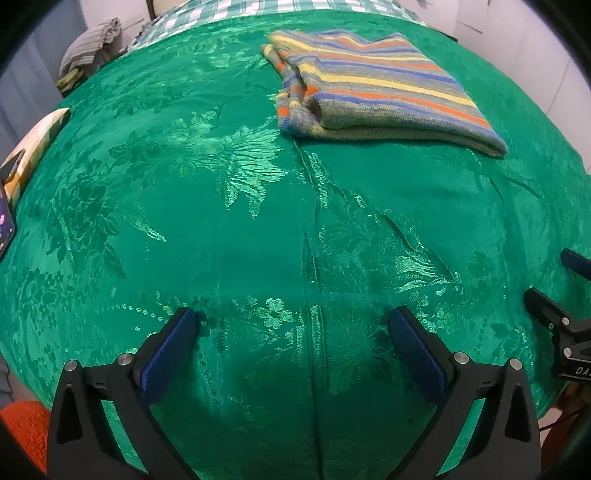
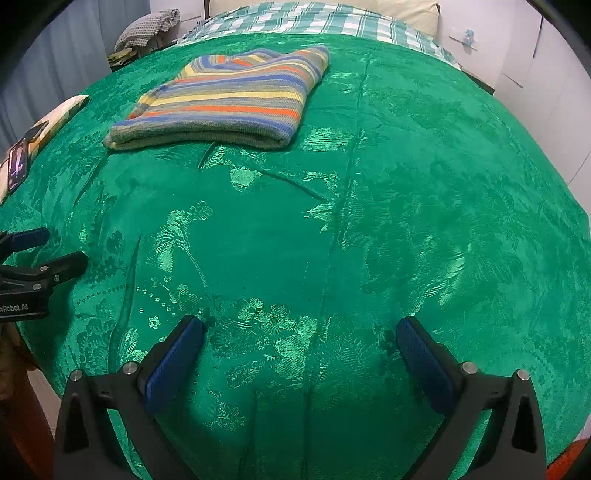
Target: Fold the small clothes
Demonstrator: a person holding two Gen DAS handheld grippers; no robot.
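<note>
A striped knit garment (image 1: 373,85), folded into a compact rectangle, lies on the green bedspread (image 1: 258,229) at the far side. It also shows in the right wrist view (image 2: 229,99), at the far left. My left gripper (image 1: 295,325) is open and empty, low over the bedspread, well short of the garment. My right gripper (image 2: 301,332) is open and empty, also near the front of the bed. Each gripper shows at the edge of the other's view: the right one (image 1: 561,295), the left one (image 2: 48,251).
A phone (image 2: 17,166) lies at the bed's left edge by a pillow (image 2: 62,110). A checked blanket (image 2: 314,18) covers the head of the bed. Grey clothes (image 2: 147,26) are heaped at the back left. A white wall (image 2: 546,74) runs along the right.
</note>
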